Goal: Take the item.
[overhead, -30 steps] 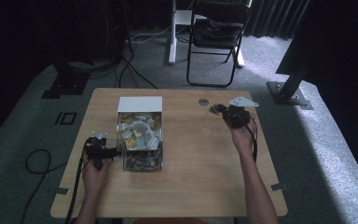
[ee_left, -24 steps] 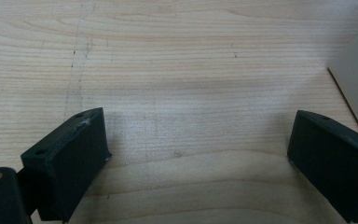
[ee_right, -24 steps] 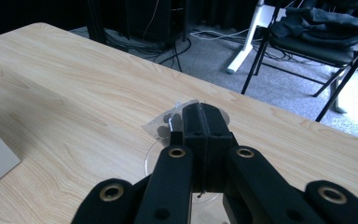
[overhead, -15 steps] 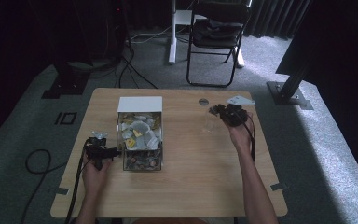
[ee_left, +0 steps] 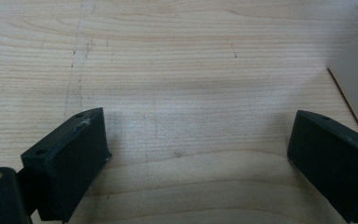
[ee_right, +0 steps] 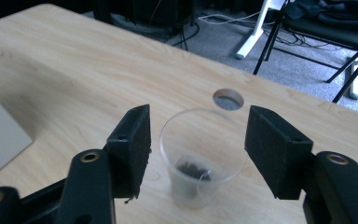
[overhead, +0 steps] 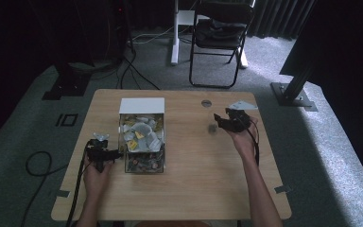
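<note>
Clear cup (ee_right: 200, 158) stands on table (overhead: 194, 179), between parted jaws of right gripper (ee_right: 196, 140), not yet gripped; left gripper (ee_left: 196, 154) released over bare wood; approach judged underway; closing required next.

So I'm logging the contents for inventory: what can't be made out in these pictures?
- Packets in the clear box, high view: too small and blurred to read or count.
- Dark bit inside the clear plastic cup, right gripper view: blurred behind the cloudy wall, so what it is cannot be told.
- Pale object at the right edge, left gripper view: cut off by the frame.
</note>
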A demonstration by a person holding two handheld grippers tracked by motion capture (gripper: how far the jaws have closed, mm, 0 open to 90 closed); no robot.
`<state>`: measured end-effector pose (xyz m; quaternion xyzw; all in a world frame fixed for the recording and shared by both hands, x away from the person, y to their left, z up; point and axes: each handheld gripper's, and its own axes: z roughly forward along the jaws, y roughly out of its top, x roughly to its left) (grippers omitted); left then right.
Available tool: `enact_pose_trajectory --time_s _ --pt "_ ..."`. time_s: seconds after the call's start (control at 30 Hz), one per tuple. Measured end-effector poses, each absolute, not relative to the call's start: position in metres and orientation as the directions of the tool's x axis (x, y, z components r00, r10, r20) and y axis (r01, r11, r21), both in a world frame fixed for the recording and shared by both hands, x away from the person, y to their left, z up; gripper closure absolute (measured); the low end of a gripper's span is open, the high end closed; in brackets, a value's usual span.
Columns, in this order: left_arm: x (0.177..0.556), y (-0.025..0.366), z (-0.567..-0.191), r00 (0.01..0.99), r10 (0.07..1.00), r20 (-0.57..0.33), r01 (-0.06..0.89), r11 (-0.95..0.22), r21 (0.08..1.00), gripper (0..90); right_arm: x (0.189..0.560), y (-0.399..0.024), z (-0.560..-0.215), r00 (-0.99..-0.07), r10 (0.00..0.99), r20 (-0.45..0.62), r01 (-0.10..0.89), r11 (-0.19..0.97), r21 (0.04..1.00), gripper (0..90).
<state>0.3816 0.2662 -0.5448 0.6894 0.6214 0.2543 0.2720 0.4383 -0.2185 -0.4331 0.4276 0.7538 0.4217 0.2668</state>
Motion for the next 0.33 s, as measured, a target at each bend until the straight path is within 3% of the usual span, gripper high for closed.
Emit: enact_pose_trajectory --time_s 0.33 --pt "0.382 0.266 -0.545 0.098 0.995 0.013 0.718 -0.08 0.692 5.8 0.423 -0.214 -0.442 -0.502 0.864 -0.037 0.428 0.285 0.858 37.0"
